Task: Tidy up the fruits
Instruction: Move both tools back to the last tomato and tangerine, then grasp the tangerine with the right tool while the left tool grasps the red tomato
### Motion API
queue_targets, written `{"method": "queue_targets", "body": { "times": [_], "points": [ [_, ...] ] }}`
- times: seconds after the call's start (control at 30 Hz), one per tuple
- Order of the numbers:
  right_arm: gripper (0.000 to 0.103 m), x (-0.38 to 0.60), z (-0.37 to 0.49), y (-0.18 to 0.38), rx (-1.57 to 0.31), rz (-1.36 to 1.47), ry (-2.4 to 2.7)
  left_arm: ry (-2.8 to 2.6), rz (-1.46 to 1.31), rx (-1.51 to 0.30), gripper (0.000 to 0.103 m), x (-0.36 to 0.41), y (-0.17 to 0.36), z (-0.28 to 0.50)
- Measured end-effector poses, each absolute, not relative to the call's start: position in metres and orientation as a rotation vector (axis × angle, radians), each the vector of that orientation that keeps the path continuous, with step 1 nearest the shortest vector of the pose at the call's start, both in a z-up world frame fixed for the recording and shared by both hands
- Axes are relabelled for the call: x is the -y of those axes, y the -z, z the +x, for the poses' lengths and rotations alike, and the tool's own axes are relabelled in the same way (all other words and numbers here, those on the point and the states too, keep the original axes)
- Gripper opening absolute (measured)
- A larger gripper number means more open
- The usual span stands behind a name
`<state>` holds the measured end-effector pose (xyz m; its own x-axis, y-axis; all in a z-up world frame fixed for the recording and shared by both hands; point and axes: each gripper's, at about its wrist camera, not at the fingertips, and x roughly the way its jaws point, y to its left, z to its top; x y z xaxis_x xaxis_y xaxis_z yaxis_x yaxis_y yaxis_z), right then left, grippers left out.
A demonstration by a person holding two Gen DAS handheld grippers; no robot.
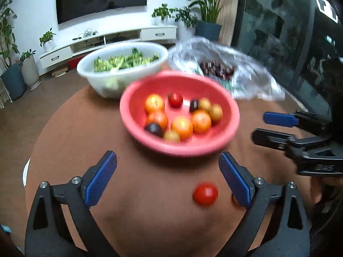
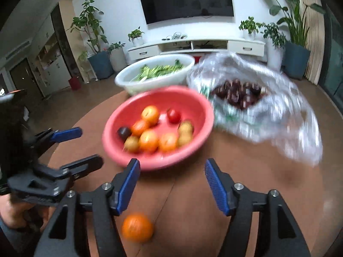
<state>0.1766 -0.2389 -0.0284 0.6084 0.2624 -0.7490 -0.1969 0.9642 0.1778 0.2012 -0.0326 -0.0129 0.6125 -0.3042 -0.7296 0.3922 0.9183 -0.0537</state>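
Left hand-held gripper (image 1: 167, 172): held spread wide and empty above the near edge of the tabletop (image 1: 70, 128); nothing is gripped.
Right hand-held gripper (image 2: 172, 181): likewise spread apart and empty, hovering over the near edge beside the left one.
Red tomato (image 1: 205, 193): seen loose on the tabletop, just inside the left gripper's right finger, outside the bowl.
Orange fruit (image 2: 137, 227): seen loose on the tabletop under the right gripper's left finger, also outside the bowl.
Pink bowl (image 1: 227, 115): placed at mid-tabletop; about ten small fruits, orange, yellow, red and dark, are already gathered in it.
Plastic bag (image 2: 278, 115): lying at the far right edge, with dark fruits (image 2: 240, 94) inside it.
White bowl (image 1: 92, 72): placed at the far edge, filled with greens.
Progress: judged well advanced; two loose fruits are left to be collected, perhaps the bagged ones too.
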Motion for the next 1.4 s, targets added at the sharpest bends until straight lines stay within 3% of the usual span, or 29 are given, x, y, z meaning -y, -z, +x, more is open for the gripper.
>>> {"method": "queue_targets", "body": {
  "times": [0.53,0.83,1.13,1.4],
  "points": [
    [0.065,0.196,0.133,0.068,-0.982,-0.012,-0.335,0.357,0.046,-0.910,0.097,0.010,0.053,0.114],
    [0.058,0.192,0.133,0.087,-1.027,-0.063,-0.308,0.339,0.047,-0.925,0.097,0.012,0.053,0.115],
    [0.044,0.189,0.129,0.087,-1.005,-0.089,-0.313,0.326,0.071,-0.942,0.097,0.019,0.058,0.123],
    [0.043,0.191,0.126,0.086,-0.997,-0.068,-0.322,0.336,0.134,-0.942,0.097,0.038,0.054,0.141]
  ]
}}
